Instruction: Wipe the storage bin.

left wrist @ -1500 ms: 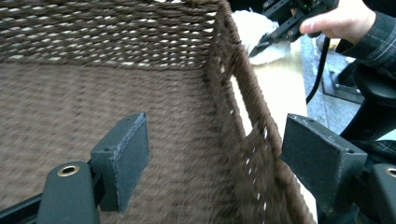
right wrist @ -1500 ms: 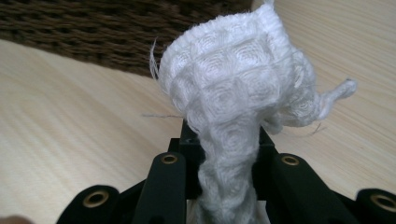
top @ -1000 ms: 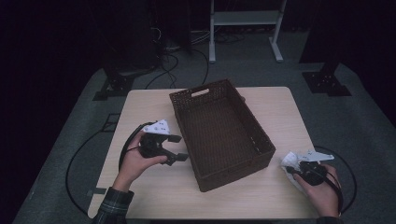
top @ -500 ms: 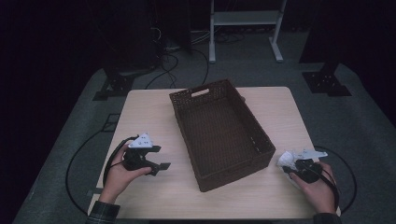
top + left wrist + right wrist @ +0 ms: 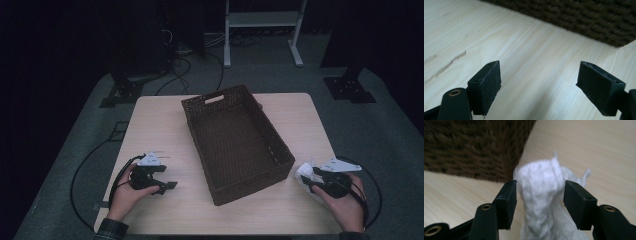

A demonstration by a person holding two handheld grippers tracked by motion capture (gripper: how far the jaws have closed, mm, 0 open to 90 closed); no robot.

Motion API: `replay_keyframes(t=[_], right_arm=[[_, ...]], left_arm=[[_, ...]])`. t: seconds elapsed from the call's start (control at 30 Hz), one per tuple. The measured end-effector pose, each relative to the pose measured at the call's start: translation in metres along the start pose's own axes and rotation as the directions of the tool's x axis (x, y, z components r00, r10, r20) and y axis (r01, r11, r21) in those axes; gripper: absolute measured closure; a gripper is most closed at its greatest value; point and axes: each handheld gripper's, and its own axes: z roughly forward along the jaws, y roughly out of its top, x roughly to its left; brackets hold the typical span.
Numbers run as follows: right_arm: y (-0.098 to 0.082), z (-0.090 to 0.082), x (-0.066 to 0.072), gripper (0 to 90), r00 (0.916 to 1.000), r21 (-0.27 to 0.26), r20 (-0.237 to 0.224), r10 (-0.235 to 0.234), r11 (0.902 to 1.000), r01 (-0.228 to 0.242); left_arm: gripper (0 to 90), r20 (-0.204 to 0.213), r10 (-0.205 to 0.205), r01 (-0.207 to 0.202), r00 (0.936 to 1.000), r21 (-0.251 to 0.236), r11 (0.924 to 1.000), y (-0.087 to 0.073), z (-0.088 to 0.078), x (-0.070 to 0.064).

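The left gripper (image 5: 167, 180) has its jaws wide apart, with only bare table (image 5: 529, 57) between them. To its right stands the wicker basket (image 5: 235, 142). The right gripper (image 5: 539, 195) has just been opening; the white cloth (image 5: 544, 192) sits between its jaws, unclamped.

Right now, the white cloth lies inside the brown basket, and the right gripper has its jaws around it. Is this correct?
Not quite. The white cloth lies on the table beside the brown basket, not inside it, as the high view shows. The right gripper does have its jaws around it.
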Motion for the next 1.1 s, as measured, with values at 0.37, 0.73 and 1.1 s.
replay_keyframes(t=[0.37, 0.73, 1.1], right_arm=[[0.027, -0.008, 0.004, 89.3, 0.9990, -0.094, -0.045, -0.003, 0.9956, -0.001], [0.041, 0.006, 0.008, 89.7, 0.9961, -0.092, -0.084, -0.026, 0.9956, 0.018], [0.043, 0.009, 0.015, 89.7, 0.9932, -0.083, -0.104, -0.053, 0.9955, 0.045]], left_arm=[[15.5, -0.020, -0.004, 0.005, 0.9998, 0.057, 0.9984, -0.016, 0.006, 0.003], [10.5, -0.029, 0.043, -0.040, 0.9987, 0.097, 0.9945, -0.021, 0.015, 0.000], [0.0, -0.042, 0.094, -0.092, 0.9947, 0.053, 0.9944, -0.028, 0.021, 0.002]])
